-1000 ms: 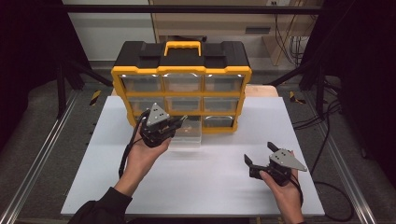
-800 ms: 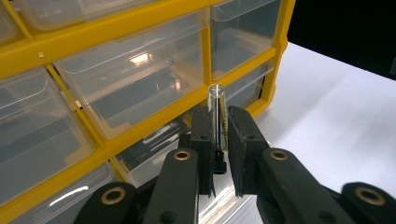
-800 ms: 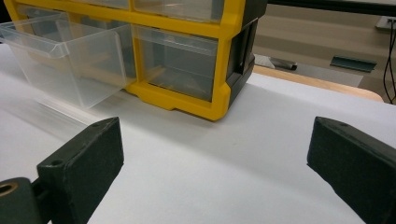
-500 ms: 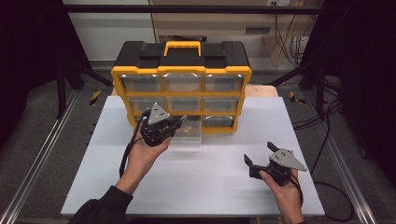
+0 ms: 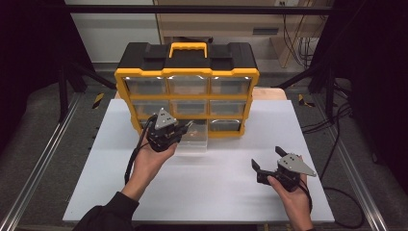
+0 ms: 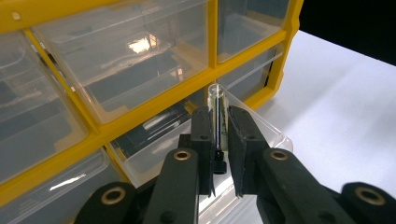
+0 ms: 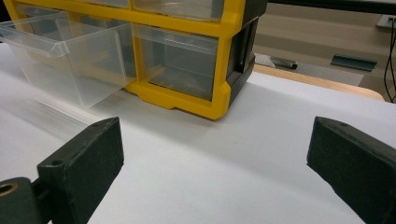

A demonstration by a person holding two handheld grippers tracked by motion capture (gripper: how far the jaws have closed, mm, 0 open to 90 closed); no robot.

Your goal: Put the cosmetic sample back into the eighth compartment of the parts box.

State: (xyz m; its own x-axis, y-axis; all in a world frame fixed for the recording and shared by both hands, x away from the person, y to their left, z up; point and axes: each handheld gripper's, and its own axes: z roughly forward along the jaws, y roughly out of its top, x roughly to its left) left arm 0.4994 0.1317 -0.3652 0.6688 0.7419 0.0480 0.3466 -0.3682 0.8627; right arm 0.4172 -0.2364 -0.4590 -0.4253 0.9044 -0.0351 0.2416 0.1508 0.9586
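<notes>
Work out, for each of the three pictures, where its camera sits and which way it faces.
High view: above the person's side, facing forward and down on the white table; forearms, both tools.
Left gripper view: rides the left tool, facing the yellow organizer; jaws clamp a clear tube.
Right gripper view: rides the right tool, low over the table; jaws apart.
Shared: the open drawer.

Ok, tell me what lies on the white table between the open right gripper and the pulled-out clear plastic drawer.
Nothing: in the high view the white table is bare between the right gripper and the clear drawer.
</notes>
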